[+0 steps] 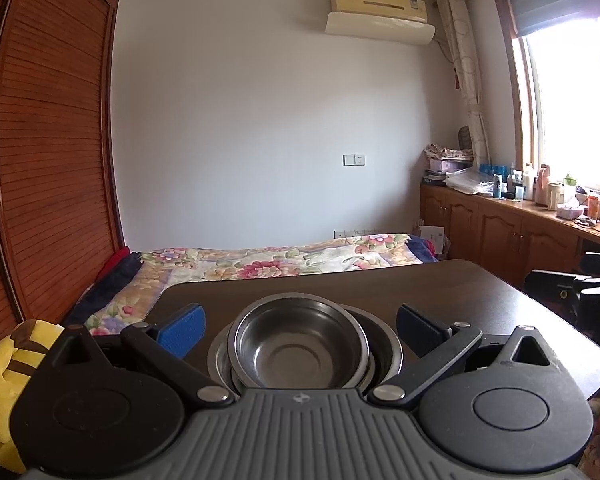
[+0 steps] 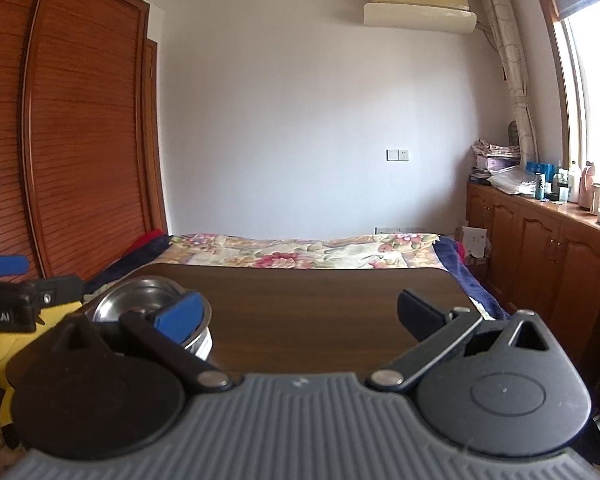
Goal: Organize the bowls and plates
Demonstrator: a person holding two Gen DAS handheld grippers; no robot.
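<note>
A: Left side first?
B: A yellow plush toy (image 1: 4, 384) lies off the bench's (image 1: 480, 300) left edge; the left gripper (image 1: 300, 326) has its jaws spread wide, gripping nothing, flanking the stacked steel bowls (image 1: 300, 344); these rest on the bench.
A: And rightward?
B: The right gripper (image 2: 300, 316) hangs over bare bench, jaws wide apart and empty; the bowls sit by its left finger.

steel bowl (image 1: 300, 344) upright, nested in larger steel bowl (image 1: 384, 344), on table
</note>
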